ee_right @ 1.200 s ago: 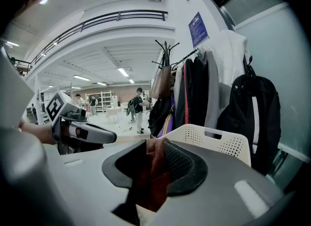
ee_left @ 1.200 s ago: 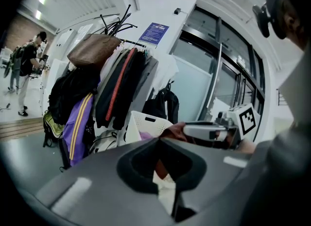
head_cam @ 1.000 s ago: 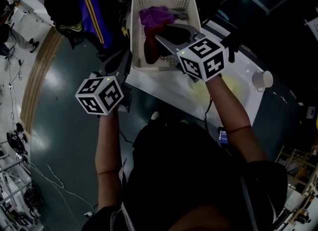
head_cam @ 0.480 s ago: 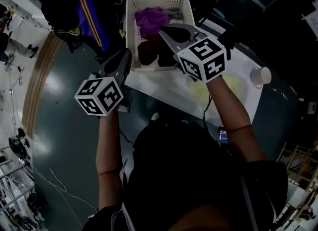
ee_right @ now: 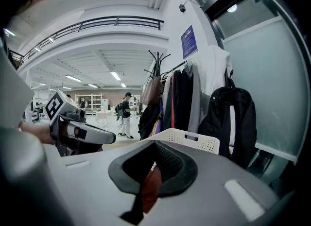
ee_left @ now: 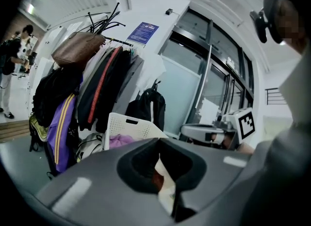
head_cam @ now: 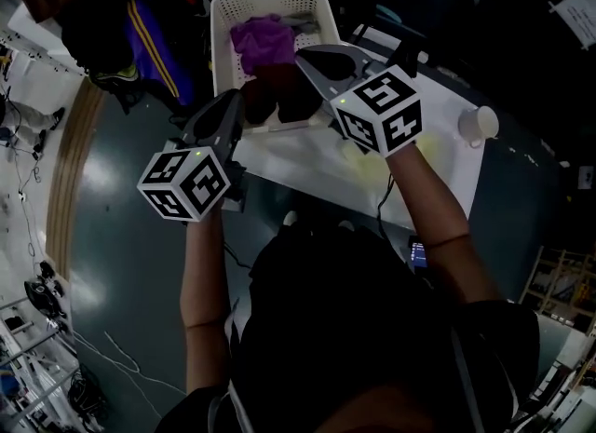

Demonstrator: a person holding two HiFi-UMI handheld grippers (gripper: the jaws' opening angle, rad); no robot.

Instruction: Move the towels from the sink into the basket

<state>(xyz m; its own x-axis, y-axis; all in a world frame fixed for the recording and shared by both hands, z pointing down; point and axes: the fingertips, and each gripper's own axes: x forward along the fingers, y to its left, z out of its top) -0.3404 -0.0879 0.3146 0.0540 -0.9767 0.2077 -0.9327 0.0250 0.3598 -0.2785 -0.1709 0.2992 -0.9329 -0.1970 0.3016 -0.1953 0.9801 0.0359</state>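
**Right gripper (head_cam: 305, 59) closed and empty over the basket (head_cam: 228, 12)**

Right gripper's jaws have just snapped together with nothing pinched, as I read it. The red sliver in their slit looks like the dark red towel (head_cam: 279, 87) lying below in the basket, beside the purple towel (head_cam: 264, 40). Left gripper (head_cam: 233, 101) is clenched too and empty, its tips by the basket's near corner at the edge of the counter (head_cam: 307, 166). Both towels sit inside the basket, and I can't make out a sink or any towel outside it. If another turns up, I expect it to be light, limp and maybe damp. I'd pinch a raised fold near the middle of the bunch, not a flat hem, and watch for trailing corners catching the rim.
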